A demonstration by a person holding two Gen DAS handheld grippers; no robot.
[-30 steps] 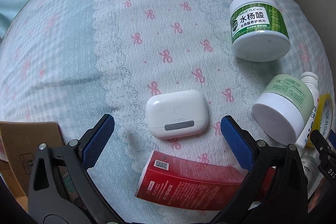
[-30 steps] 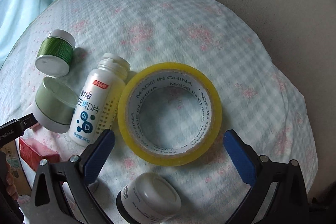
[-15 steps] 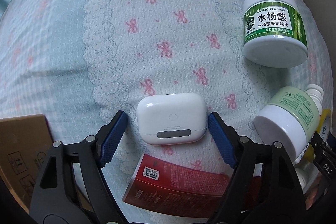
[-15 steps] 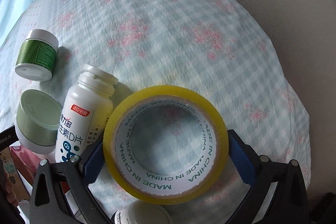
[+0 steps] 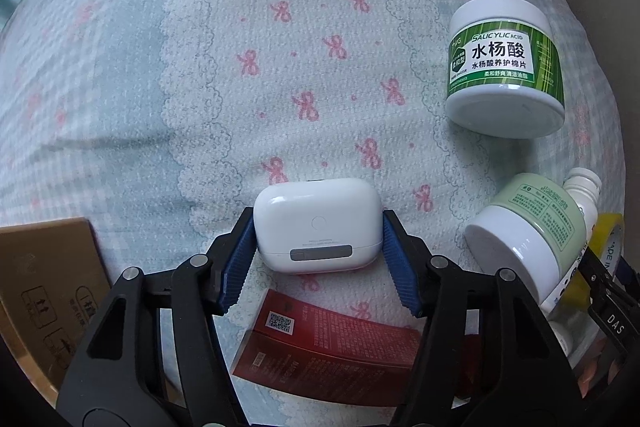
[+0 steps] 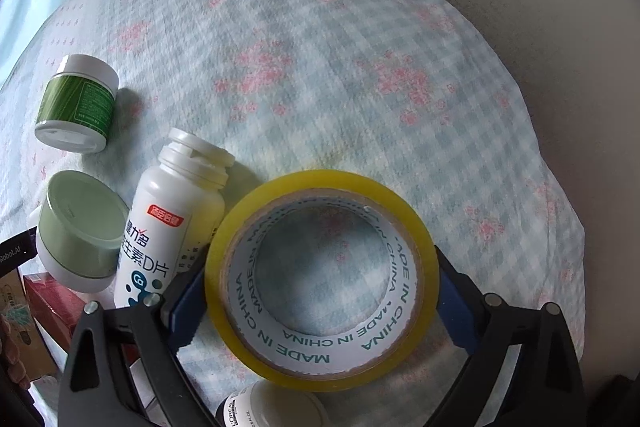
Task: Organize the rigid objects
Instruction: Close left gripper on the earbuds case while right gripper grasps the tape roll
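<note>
Left wrist view, left to right. Cardboard box (image 5: 44,283) at 8 o'clock, at the frame edge. Left tongs (image 5: 318,259) sit at 6 o'clock, blue pads pressed on both short ends of the white earbuds case (image 5: 318,225), which lies flat on the bed cover (image 5: 280,47) just below frame centre. Tongs gripping the case, by the look of the contact on both sides.

Handling, judged: the case is a light, hard, glossy shell with rounded corners, so likely to squirt out of a shallow pinch. Hold across the straight mid-sides, pads deep, moderate squeeze. The soft bedding gives underneath, so press down little.

Red carton (image 5: 332,351) lies beneath the tongs at 6 o'clock. Salicylic acid jar (image 5: 504,67) at 2 o'clock, pale green jar (image 5: 532,231) at 4 o'clock, both well apart from the case.

Right wrist view, left to right. The same two jars at 9 o'clock; white vitamin D bottle (image 6: 168,227) lying beside the tape. Right tongs (image 6: 320,287) at 6 o'clock, pads against opposite outer edges of the yellow tape roll (image 6: 320,187), clamped on it.

Judged: the roll is stiff, fairly light, its outer face slick. Gripping across the diameter suits it; squeeze firmly, since a round edge can pivot. A small white jar (image 6: 276,407) sits just under the roll.
</note>
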